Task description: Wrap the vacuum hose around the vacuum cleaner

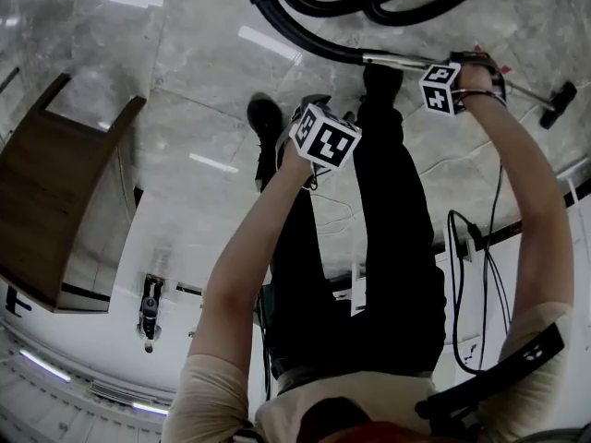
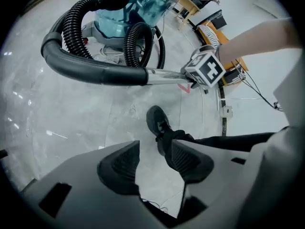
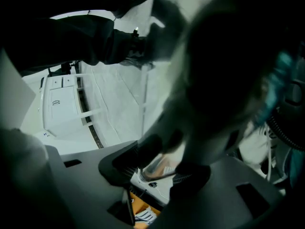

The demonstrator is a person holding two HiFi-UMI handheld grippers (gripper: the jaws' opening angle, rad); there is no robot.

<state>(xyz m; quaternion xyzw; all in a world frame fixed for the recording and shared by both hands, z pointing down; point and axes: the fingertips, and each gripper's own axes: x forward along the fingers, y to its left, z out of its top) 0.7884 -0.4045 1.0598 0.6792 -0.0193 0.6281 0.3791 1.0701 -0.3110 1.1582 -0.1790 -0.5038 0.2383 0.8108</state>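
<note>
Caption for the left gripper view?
Left gripper open, empty; right gripper grips the metal tube of the vacuum hose.

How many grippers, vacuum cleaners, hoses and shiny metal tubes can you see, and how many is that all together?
grippers: 2 (left gripper, right gripper)
vacuum cleaner: 1
hose: 1
metal tube: 1
Total: 5
</note>
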